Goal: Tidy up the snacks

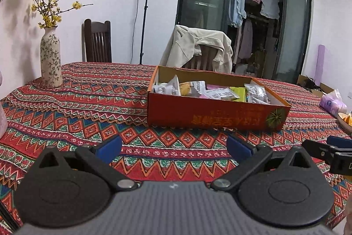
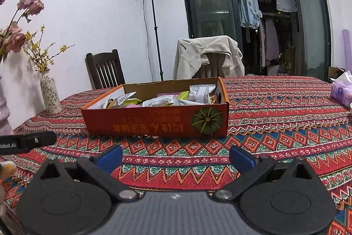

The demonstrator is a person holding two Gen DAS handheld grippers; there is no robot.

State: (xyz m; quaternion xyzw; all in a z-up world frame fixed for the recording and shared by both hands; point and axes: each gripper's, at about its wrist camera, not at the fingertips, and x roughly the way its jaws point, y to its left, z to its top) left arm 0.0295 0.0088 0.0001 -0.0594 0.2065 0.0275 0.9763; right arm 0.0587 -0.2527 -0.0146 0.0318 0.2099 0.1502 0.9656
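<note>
Left wrist view shows an orange cardboard box (image 1: 211, 111) of wrapped snacks (image 1: 206, 90) on the patterned tablecloth (image 1: 88, 98), long side running left-right, print upside down. Left gripper (image 1: 173, 148) and right gripper (image 2: 176, 156) both gape, empty.

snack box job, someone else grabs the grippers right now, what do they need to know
Left gripper: open, empty, above the tablecloth, short of the box.
Right gripper: open, empty, likewise short of the box.
Snack box: orange, open-topped, mid-table, holding a jumble of wrapped snacks.
Done: every snack in view is in the box; none on the cloth.
Left: tidying inside the box, if wanted; nothing is gripped yet.
</note>
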